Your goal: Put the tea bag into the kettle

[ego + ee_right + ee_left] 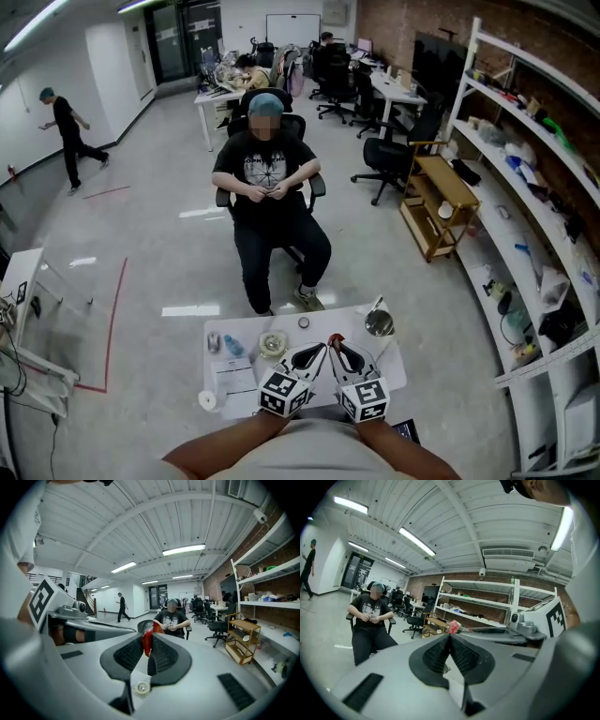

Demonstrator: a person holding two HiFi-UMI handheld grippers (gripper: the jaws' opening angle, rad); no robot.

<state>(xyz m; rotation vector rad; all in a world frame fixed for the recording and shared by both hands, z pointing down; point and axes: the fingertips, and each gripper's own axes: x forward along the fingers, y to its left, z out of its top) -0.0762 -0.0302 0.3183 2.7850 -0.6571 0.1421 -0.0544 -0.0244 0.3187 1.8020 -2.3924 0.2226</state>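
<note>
Your right gripper showed jaws of matt grey plastic, ribbed black inside. The tea bag wrapper looked glossy red. The kettle gleamed as polished metal; the worktop was matt white.

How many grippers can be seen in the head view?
2. The left gripper is at bottom centre, above the white table; the right gripper is beside it, shut on a red packet.
</note>
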